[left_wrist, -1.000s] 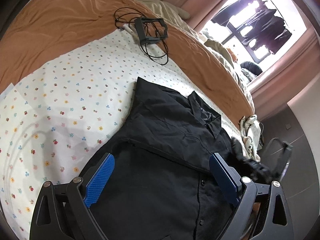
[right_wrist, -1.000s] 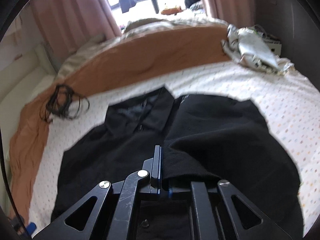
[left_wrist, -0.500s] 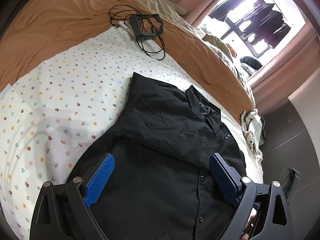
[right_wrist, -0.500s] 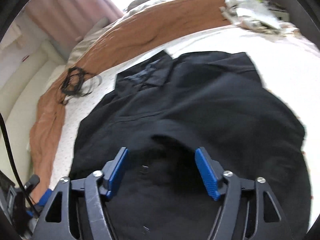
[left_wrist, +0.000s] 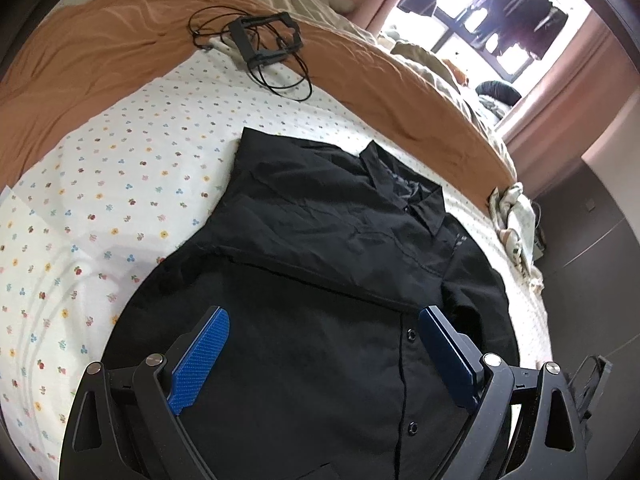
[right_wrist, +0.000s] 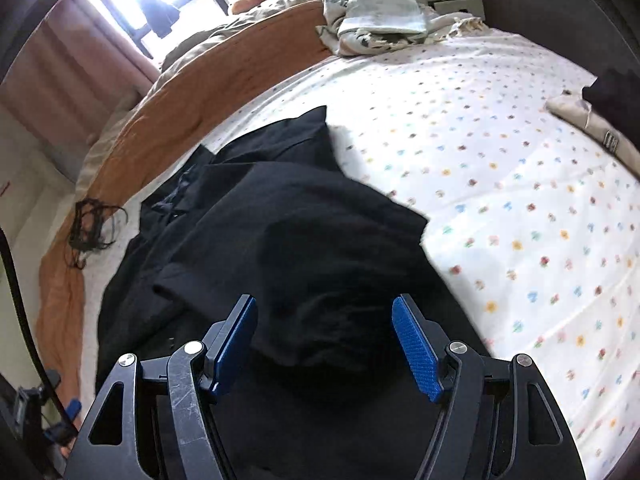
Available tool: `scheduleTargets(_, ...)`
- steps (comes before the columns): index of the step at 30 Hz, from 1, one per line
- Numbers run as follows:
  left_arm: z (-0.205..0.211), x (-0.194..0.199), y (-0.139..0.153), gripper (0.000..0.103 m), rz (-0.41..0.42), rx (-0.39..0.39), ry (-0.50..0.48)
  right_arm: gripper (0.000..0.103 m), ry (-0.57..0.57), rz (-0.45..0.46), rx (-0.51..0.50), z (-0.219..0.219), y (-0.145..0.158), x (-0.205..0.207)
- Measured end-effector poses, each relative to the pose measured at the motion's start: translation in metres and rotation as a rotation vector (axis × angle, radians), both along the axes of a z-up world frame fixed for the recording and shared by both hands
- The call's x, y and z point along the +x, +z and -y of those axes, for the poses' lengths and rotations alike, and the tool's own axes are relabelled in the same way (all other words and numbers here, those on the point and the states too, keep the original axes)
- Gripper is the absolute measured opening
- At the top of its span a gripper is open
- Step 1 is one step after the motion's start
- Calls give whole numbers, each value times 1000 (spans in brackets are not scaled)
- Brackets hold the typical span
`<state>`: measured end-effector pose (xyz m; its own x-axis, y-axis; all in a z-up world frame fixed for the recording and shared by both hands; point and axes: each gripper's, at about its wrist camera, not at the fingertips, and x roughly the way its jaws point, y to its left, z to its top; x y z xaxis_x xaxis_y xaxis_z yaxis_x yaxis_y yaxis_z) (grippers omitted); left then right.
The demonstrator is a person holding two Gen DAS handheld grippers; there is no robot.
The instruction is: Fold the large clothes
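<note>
A: Right gripper (right_wrist: 324,342) status?

B: Jaws apart, nothing pinched. They have just been opening; the black fabric lies under and between the blue pads (right_wrist: 416,352), loose, not pressed. Reads as a release after laying the side panel over.

A: Left gripper (left_wrist: 320,356)?

B: Wide as well, empty, hanging over the lower front of the black button-up shirt (left_wrist: 340,264), by the placket. Probably lining up the next grab.

A: Shirt position?

B: Flat on the floral sheet (left_wrist: 120,168), buttons up, collar (left_wrist: 404,188) toward the orange blanket (left_wrist: 100,52). One side is doubled inward, so the fold is partway; hem end is not yet brought up.

A: Anything further out?

B: Black frame with cable (left_wrist: 268,40) sits on the blanket edge, well apart from the shirt. Pale crumpled laundry (right_wrist: 380,20) is at the far side by the window. Neither obstructs.
</note>
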<state>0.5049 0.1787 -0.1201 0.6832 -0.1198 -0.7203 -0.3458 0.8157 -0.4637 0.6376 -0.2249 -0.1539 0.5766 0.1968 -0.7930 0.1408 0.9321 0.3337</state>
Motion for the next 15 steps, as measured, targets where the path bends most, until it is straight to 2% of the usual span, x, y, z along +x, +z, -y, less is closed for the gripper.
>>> scheduleTargets(9, 17, 9, -12, 96, -46, 37, -36, 70, -45, -90, 64, 13, -35, 14)
scheduleTargets(13, 18, 10, -14, 96, -65, 41, -38, 70, -21, -72, 48, 7, -40, 22)
scheduleTargets(14, 17, 10, -15, 96, -73, 44, -35, 67, -12, -67, 39, 5, -41, 24)
scheduleTargets(15, 17, 11, -15, 96, -78, 48, -31, 58, -3, -63, 30, 2, -42, 26)
